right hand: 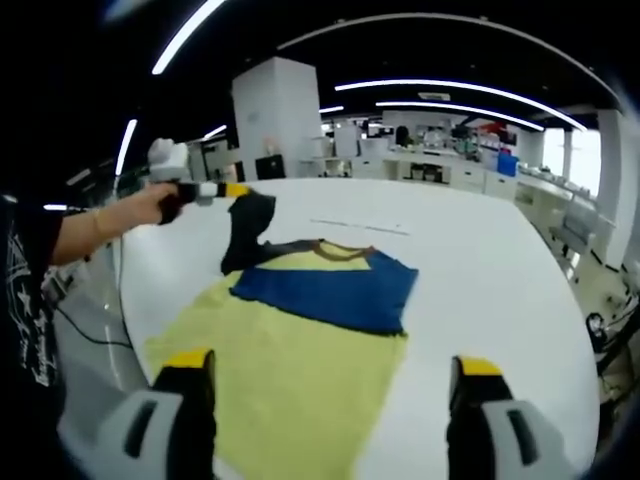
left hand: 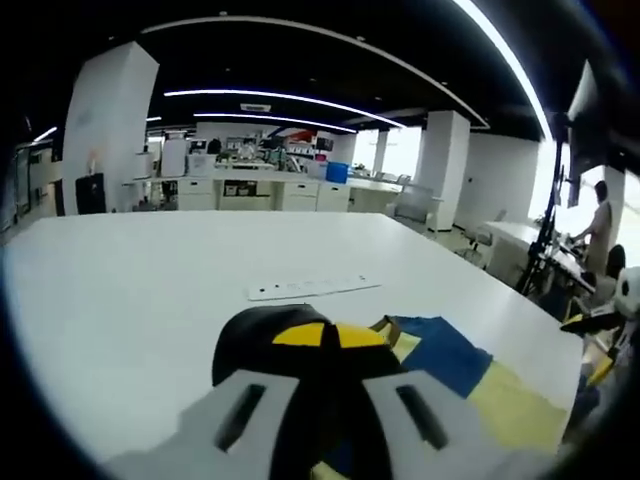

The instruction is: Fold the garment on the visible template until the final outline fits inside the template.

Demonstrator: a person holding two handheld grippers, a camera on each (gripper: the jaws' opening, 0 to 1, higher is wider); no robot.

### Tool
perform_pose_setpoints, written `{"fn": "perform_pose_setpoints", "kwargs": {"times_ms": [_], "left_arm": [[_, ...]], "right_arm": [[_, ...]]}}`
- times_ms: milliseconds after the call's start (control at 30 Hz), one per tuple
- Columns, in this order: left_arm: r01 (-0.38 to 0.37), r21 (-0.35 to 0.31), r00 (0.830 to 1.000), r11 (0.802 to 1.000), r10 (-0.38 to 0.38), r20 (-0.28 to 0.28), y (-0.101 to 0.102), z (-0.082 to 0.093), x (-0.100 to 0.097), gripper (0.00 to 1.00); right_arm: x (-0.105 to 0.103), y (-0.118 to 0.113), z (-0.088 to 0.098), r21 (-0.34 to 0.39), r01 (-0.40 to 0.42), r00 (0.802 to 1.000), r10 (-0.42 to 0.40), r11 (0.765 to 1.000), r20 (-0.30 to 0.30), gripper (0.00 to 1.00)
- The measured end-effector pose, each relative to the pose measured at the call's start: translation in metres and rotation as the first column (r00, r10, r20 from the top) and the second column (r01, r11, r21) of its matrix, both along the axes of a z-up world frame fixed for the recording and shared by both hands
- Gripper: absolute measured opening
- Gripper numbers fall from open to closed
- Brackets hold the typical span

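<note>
A garment lies flat on the white table [right hand: 480, 260], with a yellow body [right hand: 290, 360], a blue panel [right hand: 335, 285] across the chest and a black sleeve [right hand: 250, 225]. My left gripper [right hand: 235, 190], held in a hand, is shut on the black sleeve and lifts it off the table. In the left gripper view its yellow-tipped jaws [left hand: 328, 335] meet on the black cloth [left hand: 250, 340], with blue cloth [left hand: 445, 350] and yellow cloth [left hand: 510, 405] beyond to the right. My right gripper [right hand: 332, 365] stands wide open above the yellow lower part, holding nothing.
A thin white strip [left hand: 312, 288] lies on the table beyond the garment, faint in the right gripper view [right hand: 360, 226]. The person's forearm [right hand: 95, 232] reaches in from the left. Another person [left hand: 600, 215] stands at a desk off the table's right side. Counters [left hand: 260, 190] line the back.
</note>
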State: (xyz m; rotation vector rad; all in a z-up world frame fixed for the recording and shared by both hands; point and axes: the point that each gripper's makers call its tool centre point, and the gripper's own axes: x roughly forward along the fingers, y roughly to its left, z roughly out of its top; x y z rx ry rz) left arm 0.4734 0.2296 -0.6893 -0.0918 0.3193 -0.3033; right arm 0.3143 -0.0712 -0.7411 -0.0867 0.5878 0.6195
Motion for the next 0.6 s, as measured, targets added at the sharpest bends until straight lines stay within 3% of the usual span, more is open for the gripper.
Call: {"fn": "perform_pose_setpoints", "kwargs": {"times_ms": [333, 467, 600], "left_arm": [[0.056, -0.003, 0.997, 0.998, -0.056, -0.045, -0.046, -0.025, 0.003, 0.00], [0.087, 0.031, 0.995, 0.996, -0.085, -0.056, -0.066, -0.037, 0.002, 0.00], [0.142, 0.112, 0.988, 0.984, -0.135, -0.073, -0.085, -0.051, -0.003, 0.00]], "right_arm": [[-0.005, -0.007, -0.004, -0.001, 0.021, 1.000, -0.021, 1.000, -0.015, 0.98], [-0.007, -0.011, -0.006, -0.007, 0.029, 0.999, -0.029, 1.000, -0.022, 0.98], [-0.008, -0.013, -0.008, -0.005, 0.035, 0.999, -0.035, 0.999, -0.028, 0.98]]}}
